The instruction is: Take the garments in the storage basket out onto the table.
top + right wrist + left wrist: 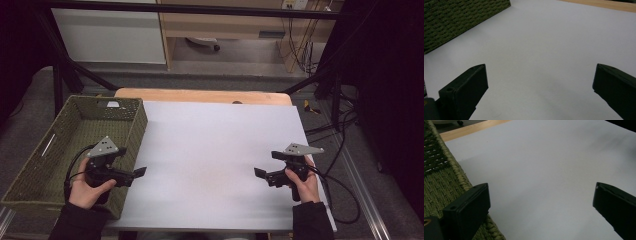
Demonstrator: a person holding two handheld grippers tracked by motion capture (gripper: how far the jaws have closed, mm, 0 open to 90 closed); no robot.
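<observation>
2 black jaws spread wide over white table surface, green woven basket alongside left jaw

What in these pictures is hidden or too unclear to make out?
- Basket floor, near end: high view, covered by the left gripper and hand.
- Pale item by the basket's far wall: too small to identify.
- Right gripper handle: wrapped by the hand.

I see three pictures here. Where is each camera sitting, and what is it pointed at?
High view: above the person's side, looking forward and down on the white table, the green woven basket, both hands and the left gripper and right gripper.
Left gripper view: rides that gripper, jaws apart, basket beside it.
Right gripper view: rides that gripper, jaws apart, facing the basket.
Shared: basket and table.
</observation>
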